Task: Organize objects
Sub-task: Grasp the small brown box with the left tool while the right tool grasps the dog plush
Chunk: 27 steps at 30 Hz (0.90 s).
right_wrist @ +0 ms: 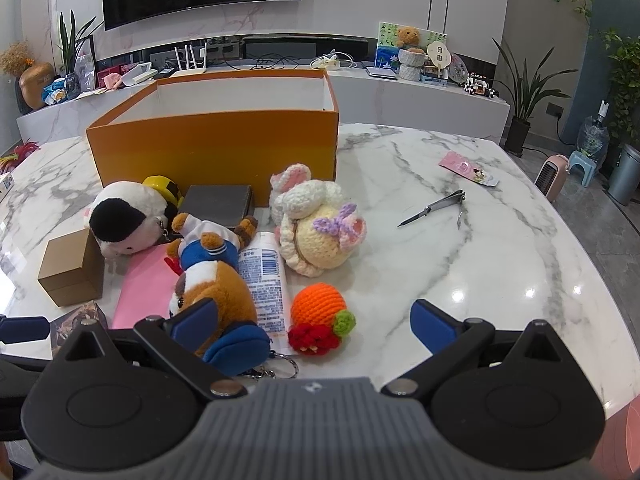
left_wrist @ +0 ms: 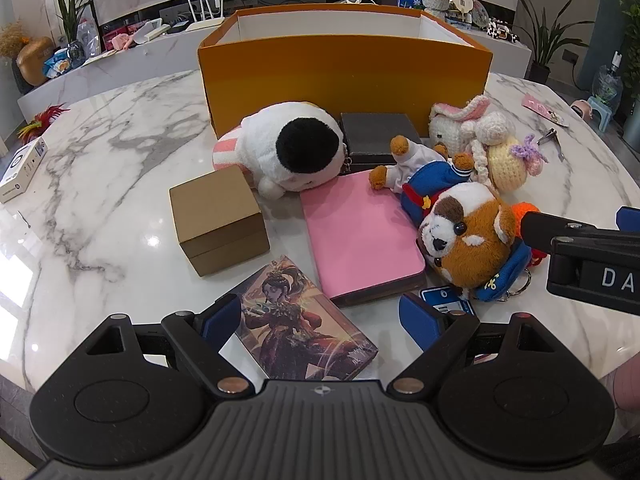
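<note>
An open orange box (left_wrist: 344,76) (right_wrist: 216,144) stands at the back of the marble table. In front lie a white plush with a black patch (left_wrist: 292,148) (right_wrist: 124,220), a red panda plush (left_wrist: 468,232) (right_wrist: 216,280), a crochet bunny (left_wrist: 492,140) (right_wrist: 316,228), a pink notebook (left_wrist: 360,236) (right_wrist: 140,288), a brown carton (left_wrist: 218,220) (right_wrist: 72,268), a picture box (left_wrist: 304,320), a dark grey box (left_wrist: 376,136) (right_wrist: 218,204), a white tube (right_wrist: 266,280) and an orange crochet fruit (right_wrist: 318,316). My left gripper (left_wrist: 320,320) is open over the picture box. My right gripper (right_wrist: 314,324) is open around the fruit.
Nail clippers (right_wrist: 440,208) (left_wrist: 552,140) and a pink card (right_wrist: 468,168) (left_wrist: 544,108) lie on the right of the table (right_wrist: 480,280). A white packet (left_wrist: 22,168) lies at the left edge. A yellow thing (right_wrist: 162,188) shows behind the white plush. A TV shelf with clutter runs behind.
</note>
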### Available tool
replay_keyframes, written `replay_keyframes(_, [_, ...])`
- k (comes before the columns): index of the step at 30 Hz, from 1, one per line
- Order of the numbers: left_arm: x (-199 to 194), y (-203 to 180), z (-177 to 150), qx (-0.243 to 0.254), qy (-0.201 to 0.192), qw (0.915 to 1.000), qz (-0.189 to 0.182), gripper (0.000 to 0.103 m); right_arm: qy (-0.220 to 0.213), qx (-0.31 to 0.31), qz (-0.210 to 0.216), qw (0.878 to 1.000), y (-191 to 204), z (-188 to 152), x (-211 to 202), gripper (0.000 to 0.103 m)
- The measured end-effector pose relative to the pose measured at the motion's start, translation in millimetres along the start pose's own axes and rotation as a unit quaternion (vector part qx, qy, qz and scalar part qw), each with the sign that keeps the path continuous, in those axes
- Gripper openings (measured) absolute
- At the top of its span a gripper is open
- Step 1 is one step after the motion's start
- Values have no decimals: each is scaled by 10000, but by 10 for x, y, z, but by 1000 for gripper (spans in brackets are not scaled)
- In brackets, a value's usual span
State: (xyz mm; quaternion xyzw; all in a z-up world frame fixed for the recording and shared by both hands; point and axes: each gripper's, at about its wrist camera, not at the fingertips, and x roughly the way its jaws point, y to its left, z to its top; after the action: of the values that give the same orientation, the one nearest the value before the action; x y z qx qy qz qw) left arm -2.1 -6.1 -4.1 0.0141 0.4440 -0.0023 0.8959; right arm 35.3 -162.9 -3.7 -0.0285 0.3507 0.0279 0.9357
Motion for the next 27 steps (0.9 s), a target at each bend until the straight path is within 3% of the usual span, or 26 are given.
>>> replay_keyframes(14, [-9,8,-21,8,25,10000,-33,101,-40,37,33,10000,-5,6,-4,102])
replay_keyframes(21, [-31,281,-27,-36,75,10000,19,101,32,179,109,9998,-118,8,18,102])
replay_keyframes(27, [-47,571,149,-385,-88,9992,97,101,101,220,518,9984,-44,33,114,102])
